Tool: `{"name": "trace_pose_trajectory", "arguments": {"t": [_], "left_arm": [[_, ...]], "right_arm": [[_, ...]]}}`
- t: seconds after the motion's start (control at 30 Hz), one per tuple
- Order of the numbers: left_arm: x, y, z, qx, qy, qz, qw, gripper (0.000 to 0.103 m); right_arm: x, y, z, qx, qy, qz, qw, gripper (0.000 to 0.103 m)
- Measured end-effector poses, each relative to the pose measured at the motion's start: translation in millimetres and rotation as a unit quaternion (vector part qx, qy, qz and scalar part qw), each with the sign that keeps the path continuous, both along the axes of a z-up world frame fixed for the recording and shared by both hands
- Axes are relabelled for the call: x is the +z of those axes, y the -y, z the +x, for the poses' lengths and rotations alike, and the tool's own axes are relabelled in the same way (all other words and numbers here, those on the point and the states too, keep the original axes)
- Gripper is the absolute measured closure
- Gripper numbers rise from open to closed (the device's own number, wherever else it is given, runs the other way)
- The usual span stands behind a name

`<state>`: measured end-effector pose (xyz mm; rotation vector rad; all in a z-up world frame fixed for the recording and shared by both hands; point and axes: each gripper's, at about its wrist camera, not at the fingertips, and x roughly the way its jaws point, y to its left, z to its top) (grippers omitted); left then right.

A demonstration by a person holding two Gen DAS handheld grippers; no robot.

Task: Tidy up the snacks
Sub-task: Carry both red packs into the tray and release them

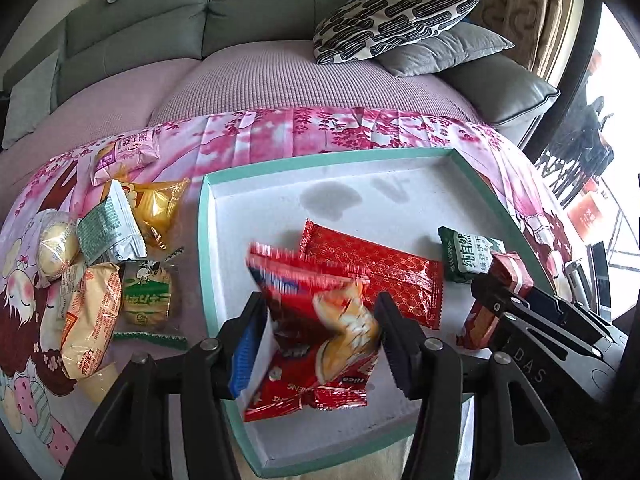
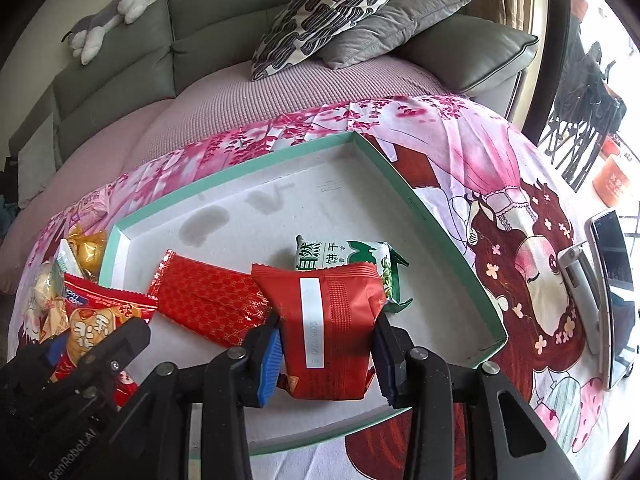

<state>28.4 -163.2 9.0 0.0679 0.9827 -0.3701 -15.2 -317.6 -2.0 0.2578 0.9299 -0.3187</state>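
Over a mint-rimmed tray [image 2: 420,208], the left gripper [image 1: 320,340] has its jaws clamped on a red biscuit packet [image 1: 316,320]; at 3 o'clock, the right gripper [image 2: 326,354] clamps a red-orange snack pack [image 2: 332,320]. More snacks lie at 9 o'clock.

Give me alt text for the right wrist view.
The right gripper holds a red snack pack over a teal-rimmed tray, where a patterned red bar and a green biscuit pack lie. At lower left, the left gripper holds another red packet.
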Motion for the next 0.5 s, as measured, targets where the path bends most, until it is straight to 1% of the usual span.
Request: {"name": "trace_pose_trajectory", "arguments": {"t": [0.07, 0.23, 0.27, 0.33, 0.37, 0.4, 0.5], "left_arm": [[-0.1, -1.1, 0.6, 0.001, -0.001, 0.0, 1.0, 0.023], [2.6, -3.4, 1.1, 0.005, 0.003, -0.001, 1.0, 0.023], [3.2, -4.4, 1.1, 0.007, 0.004, -0.002, 1.0, 0.023], [4.9, -8.6, 1.3, 0.013, 0.006, -0.003, 0.9999, 0.023], [5.8, -10.2, 1.7, 0.017, 0.006, -0.003, 0.9998, 0.023], [7.1, -13.7, 2.6, 0.023, 0.008, -0.004, 0.9997, 0.022], [9.6, -21.7, 5.4, 0.039, 0.013, -0.004, 0.9991, 0.017]], "right_arm": [[-1.8, 0.4, 1.2, 0.002, -0.001, 0.001, 1.0, 0.061], [-6.8, 1.0, 3.2, 0.003, -0.007, 0.005, 1.0, 0.06], [-8.1, 1.7, 3.6, 0.003, -0.009, 0.007, 1.0, 0.059], [-10.3, 3.4, 4.0, 0.003, -0.011, 0.014, 1.0, 0.053], [-10.8, 4.1, 4.1, 0.004, -0.011, 0.017, 1.0, 0.048], [-11.1, 4.4, 4.1, 0.006, -0.01, 0.019, 1.0, 0.04], [-11.0, 3.7, 4.6, 0.015, -0.003, 0.024, 1.0, 0.03]]}}
